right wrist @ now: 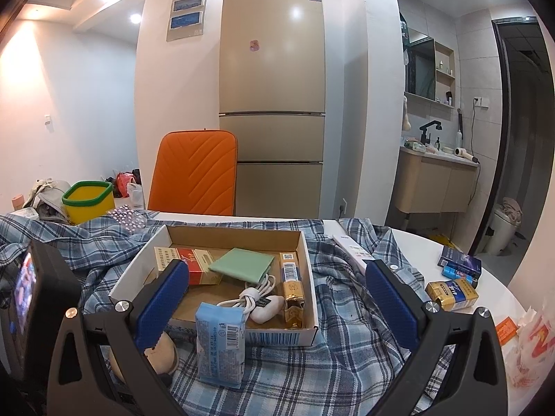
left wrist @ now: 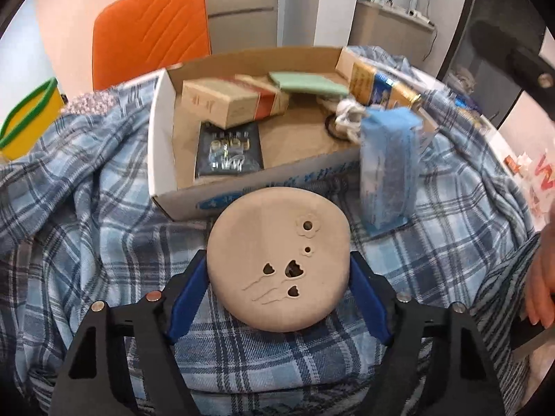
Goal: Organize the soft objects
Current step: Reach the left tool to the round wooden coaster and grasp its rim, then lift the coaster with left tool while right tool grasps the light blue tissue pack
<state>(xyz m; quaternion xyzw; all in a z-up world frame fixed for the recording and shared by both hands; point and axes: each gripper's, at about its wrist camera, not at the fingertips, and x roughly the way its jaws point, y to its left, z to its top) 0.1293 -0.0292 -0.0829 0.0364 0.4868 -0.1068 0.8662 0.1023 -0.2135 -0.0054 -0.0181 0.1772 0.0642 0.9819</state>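
Kitchen-side room, gold refrigerator [right wrist: 272, 97] and orange chair [right wrist: 196, 173] at centre background; round white counter [right wrist: 499, 284] in the foreground, draped in a blue plaid cloth [right wrist: 347, 339] that presumably serves as a soft work surface.

Item 1. Cardboard box [left wrist: 163, 131], open-topped, centre of both views. It holds cartons, a green pad [right wrist: 242, 263], a coiled white cable [right wrist: 255, 294] and a dark packet [left wrist: 227, 154], which suggests it is the collecting bin.

Item 2. Tan round cushion-like disc [left wrist: 279, 267] with flower cut-outs, lower centre of the left wrist view, lying on the cloth just in front of the box's near wall. The left hand-held gripper [left wrist: 277, 287] straddles it, blue pads [left wrist: 189, 294] at either flank. Whether the pads already press on it cannot be told; the straddle reads as a pick-up by the sides, probably for lifting into the box.

Item 3. Blue tissue pack [right wrist: 220, 343], standing upright against the box's outer wall, lower centre of the right wrist view; not yet stowed.

Item 4. Right hand-held gripper [right wrist: 277, 308], fingers spread wide and empty, framing the tissue pack and box front, apparently waiting its turn.

Item 5. Yellow tub with green rim [right wrist: 88, 199], middle left of the right wrist view, beyond the cloth.

Item 6. Assorted small packets [right wrist: 451, 294], right edge of the counter, outside the cloth.
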